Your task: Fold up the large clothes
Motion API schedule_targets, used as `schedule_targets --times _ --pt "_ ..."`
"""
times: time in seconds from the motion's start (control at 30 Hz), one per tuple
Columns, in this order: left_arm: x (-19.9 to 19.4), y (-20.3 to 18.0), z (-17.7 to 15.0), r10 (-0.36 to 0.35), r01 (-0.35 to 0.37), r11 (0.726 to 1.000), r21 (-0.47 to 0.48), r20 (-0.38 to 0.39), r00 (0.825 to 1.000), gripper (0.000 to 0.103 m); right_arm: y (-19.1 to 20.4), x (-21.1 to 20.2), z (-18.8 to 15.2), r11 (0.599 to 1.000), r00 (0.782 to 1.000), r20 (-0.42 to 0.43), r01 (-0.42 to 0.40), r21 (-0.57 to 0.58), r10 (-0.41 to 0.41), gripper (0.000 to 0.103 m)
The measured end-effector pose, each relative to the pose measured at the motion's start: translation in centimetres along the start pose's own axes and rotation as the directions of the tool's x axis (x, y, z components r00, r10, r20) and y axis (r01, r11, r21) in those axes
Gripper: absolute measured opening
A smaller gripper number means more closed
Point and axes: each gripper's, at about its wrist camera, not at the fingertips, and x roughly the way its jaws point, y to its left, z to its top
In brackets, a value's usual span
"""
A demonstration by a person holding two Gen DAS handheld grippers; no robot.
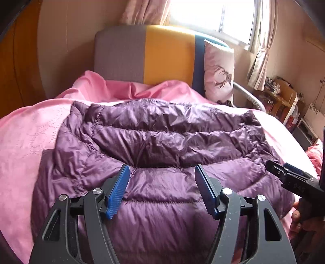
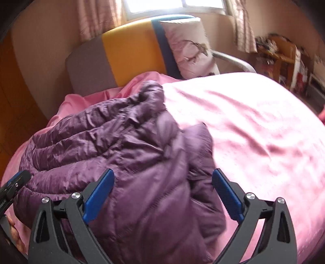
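A purple quilted down jacket point(image 1: 162, 142) lies on the pink bed cover point(image 1: 24, 146), its hood end toward the headboard. My left gripper point(image 1: 161, 172) is open and empty, just above the jacket's back. My right gripper point(image 2: 162, 178) is open and empty over the jacket's point(image 2: 126, 142) right edge, one finger over the pink cover point(image 2: 254, 126). The right gripper also shows at the right edge of the left wrist view point(image 1: 284, 172). The left gripper's tip shows at the left edge of the right wrist view point(image 2: 14, 182).
A grey, yellow and blue headboard point(image 1: 162, 54) stands at the bed's far end with a pink deer-print pillow point(image 1: 219, 73) leaning on it. A metal bed rail point(image 1: 249, 95), cluttered wooden shelves point(image 1: 284, 95) and a curtained window point(image 1: 213, 16) lie to the right.
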Motion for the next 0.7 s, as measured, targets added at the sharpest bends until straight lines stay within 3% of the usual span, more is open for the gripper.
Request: schedule_targets --times 0.13,0.23,0.3,0.37,0.47,0.5,0.53,0.57,0.6,0.63,0.7 --pt "-1.8 1.1 -0.4 0.015 -0.015 1.0 -0.009 0.022 1.0 0.065 -2.5 -0.1 -1.1 0.986 0.993 -0.056 -0.092 0.139 0.1 0.1" --pt "-2.9 2.7 -0.9 0.043 -0.041 0.998 -0.043 0.039 0.998 0.079 -3.2 0.1 -1.8 0.971 0.984 -0.083 -0.139 0.193 0.158 0.1" --pt "-4.0 4.5 -1.5 0.065 -0.061 0.995 -0.078 0.053 0.996 0.08 -3.6 0.2 -2.3 0.959 0.975 -0.1 -0.174 0.223 0.2 0.1" --pt "-5.3 7.2 -2.1 0.109 -0.099 0.985 -0.139 0.066 0.992 0.081 -3.6 0.2 -2.5 0.951 0.967 -0.1 -0.205 0.231 0.232 0.1" --pt "-6.8 12.6 -3.4 0.154 -0.13 0.953 -0.274 0.069 0.986 0.092 -3.6 0.1 -2.9 0.949 0.964 -0.103 -0.218 0.226 0.246 0.099" --pt "-6.7 14.3 -4.0 0.139 -0.118 0.941 -0.317 0.044 0.989 0.092 -4.2 -0.3 -3.0 0.949 0.962 -0.107 -0.221 0.223 0.25 0.095" --pt "-5.9 16.5 -4.7 0.065 -0.061 0.925 -0.376 -0.003 0.998 0.091 -4.1 -0.3 -3.1 0.949 0.961 -0.113 -0.224 0.22 0.253 0.082" --pt "-5.3 17.5 -5.1 0.005 -0.017 0.911 -0.412 -0.03 1.0 0.081 -4.1 -0.4 -3.1 0.948 0.959 -0.114 -0.231 0.217 0.26 0.066" --pt "-4.4 18.5 -5.6 -0.075 0.041 0.894 -0.447 -0.059 0.995 0.072 -4.2 -0.7 -3.3 0.945 0.956 -0.111 -0.244 0.216 0.272 0.056" --pt "-3.4 19.1 -6.3 -0.161 0.102 0.876 -0.471 -0.086 0.983 0.059 -4.4 -1.1 -3.4 0.945 0.956 -0.104 -0.249 0.213 0.275 0.043" --pt "-3.2 19.5 -6.9 -0.208 0.149 0.859 -0.489 -0.069 0.976 0.046 -4.4 -1.6 -3.4 0.944 0.953 -0.101 -0.26 0.205 0.285 0.033"
